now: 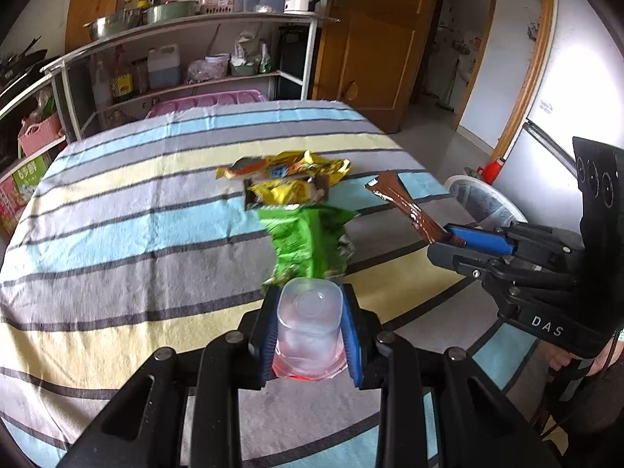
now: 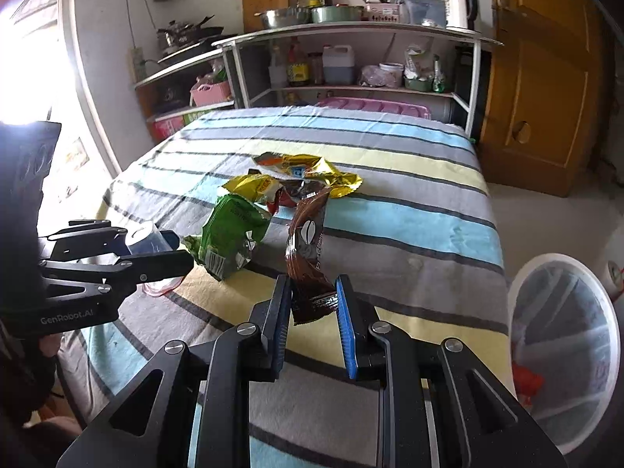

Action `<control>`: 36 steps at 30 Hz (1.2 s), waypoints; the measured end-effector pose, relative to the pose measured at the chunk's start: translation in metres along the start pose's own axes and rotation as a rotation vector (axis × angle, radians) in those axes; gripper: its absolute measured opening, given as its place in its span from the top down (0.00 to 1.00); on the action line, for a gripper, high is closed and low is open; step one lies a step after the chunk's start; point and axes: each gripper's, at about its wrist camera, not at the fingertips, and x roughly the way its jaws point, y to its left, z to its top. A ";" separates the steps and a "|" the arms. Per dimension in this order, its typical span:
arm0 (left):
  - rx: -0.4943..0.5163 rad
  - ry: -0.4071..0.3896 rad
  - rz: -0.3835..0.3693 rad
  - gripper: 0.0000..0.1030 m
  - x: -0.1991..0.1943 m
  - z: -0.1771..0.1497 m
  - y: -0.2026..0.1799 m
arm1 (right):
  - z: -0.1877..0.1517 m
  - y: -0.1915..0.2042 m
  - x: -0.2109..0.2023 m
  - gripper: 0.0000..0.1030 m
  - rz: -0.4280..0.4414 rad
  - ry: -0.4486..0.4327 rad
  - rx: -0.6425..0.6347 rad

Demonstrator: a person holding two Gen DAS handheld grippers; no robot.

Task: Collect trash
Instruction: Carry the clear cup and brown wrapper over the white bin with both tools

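Clear plastic cup point(image 1: 309, 325), upside down with a pink torn seal at its rim, pinched between the blue pads of the left gripper point(image 1: 310, 331) just above the striped cloth. Brown glossy sachet point(image 2: 310, 257), long and creased, with a white bean mark, clamped by its lower end in the right gripper point(image 2: 314, 304) and standing up off the cloth. Crumpled green snack bag point(image 1: 308, 243) lying just beyond the cup, foil lining showing at its torn edge. Behind that, touching each other, a yellow wrapper point(image 1: 286, 191) and a gold wrapper point(image 1: 312, 165) with orange and blue print. Under all of it, a surface point(image 1: 117, 234) draped in blue, grey and pale yellow bands with thin dark lines. White bin point(image 2: 565, 370) with a clear liner beside its right edge, something red inside. Farther back, a white shelf rack point(image 2: 351, 35) crowded with pots, bottles and a kettle, and a wooden door point(image 2: 546, 78) to its right.
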 end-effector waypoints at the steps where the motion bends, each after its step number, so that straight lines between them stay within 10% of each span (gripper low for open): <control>1: 0.004 -0.006 -0.004 0.70 -0.001 0.002 -0.003 | 0.000 -0.001 -0.002 0.77 -0.006 -0.005 0.006; 36: 0.287 -0.013 -0.233 0.70 0.052 0.072 -0.194 | -0.059 -0.140 -0.114 0.77 -0.365 -0.087 0.330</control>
